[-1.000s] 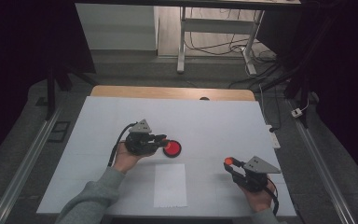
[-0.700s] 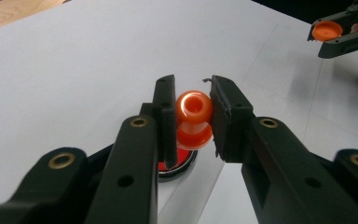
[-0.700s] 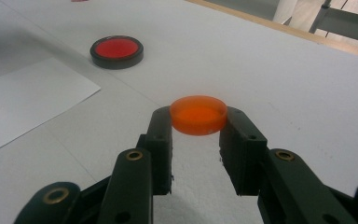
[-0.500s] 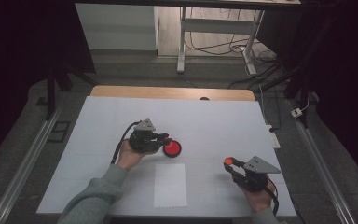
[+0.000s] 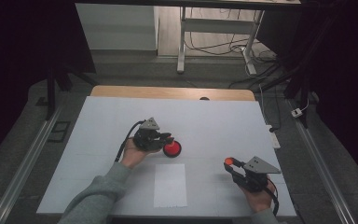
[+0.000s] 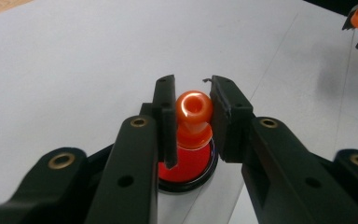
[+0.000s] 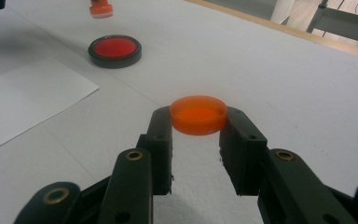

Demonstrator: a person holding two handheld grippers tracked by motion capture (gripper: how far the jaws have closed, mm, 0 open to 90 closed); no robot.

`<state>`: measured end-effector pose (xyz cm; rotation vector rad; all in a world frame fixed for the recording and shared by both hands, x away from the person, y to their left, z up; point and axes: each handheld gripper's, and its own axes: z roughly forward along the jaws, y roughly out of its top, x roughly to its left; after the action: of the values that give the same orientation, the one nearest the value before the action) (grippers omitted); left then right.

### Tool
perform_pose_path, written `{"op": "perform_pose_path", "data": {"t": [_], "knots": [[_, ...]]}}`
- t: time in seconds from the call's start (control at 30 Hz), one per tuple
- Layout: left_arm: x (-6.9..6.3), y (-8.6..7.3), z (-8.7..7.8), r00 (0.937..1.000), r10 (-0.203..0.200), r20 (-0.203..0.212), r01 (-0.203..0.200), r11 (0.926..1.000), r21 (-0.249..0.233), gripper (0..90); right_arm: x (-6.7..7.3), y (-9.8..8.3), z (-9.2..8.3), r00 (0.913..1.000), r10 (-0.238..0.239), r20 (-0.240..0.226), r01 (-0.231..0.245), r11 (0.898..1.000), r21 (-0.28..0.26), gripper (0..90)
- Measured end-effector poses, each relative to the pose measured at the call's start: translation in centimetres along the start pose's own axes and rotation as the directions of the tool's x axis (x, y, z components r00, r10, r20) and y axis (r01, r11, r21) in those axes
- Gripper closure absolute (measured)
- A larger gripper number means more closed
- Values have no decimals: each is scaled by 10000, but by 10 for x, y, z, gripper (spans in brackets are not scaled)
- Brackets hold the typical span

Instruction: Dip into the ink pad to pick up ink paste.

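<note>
An orange stamp (image 6: 193, 119) is gripped between the jaws of the left gripper (image 6: 192, 100), directly above a red ink pad (image 6: 186, 169) lying under the jaw tips; whether stamp and pad touch cannot be told. An orange cap (image 7: 198, 114) is clamped at the jaw tips of the right gripper (image 7: 196, 122); a white paper (image 7: 25, 100) is seen ahead to its left, the pad (image 7: 114, 50) farther ahead.

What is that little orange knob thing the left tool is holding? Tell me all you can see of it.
The orange stamp looks like glossy plastic: a round ball-shaped knob on top with a small dimple, a narrow neck, then a wider skirt below. It stands upright, pinched at the knob between the left tool's two black jaws, directly above the red ink pad in its black round case. Whether it touches the pad is unclear.
</note>
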<state>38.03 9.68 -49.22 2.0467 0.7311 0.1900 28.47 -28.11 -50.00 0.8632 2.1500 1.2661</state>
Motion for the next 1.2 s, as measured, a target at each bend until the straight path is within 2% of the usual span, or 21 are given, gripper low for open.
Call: {"op": "perform_pose_path", "data": {"t": [0.5,1.2], "knots": [[1,-5,15,9998,148,-101,-142,9986,502,724,-1,-1,-3,9999,22,120,-23,10000,56,645],[2,-9,25,9990,317,-305,-291,9960,843,723,-1,-1,-3,10000,3,99,-4,10000,82,644]]}}
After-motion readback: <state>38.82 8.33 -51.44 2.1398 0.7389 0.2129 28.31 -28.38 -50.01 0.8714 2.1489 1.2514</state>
